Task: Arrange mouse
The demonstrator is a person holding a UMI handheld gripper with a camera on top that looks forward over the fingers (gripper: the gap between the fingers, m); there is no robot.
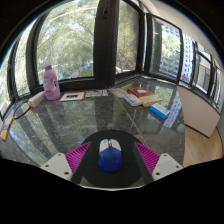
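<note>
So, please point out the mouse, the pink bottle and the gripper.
mouse point(110, 156), gripper view, on its blue top, between the fingers.
pink bottle point(50, 82), gripper view, on its body.
gripper point(110, 159), gripper view, midway between its fingertips.

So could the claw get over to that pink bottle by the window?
Probably not right now. The claw already has a blue mouse between its fingers, so it looks full. The pink bottle stands far beyond them, across the glass table, though nothing blocks the way there.
</note>
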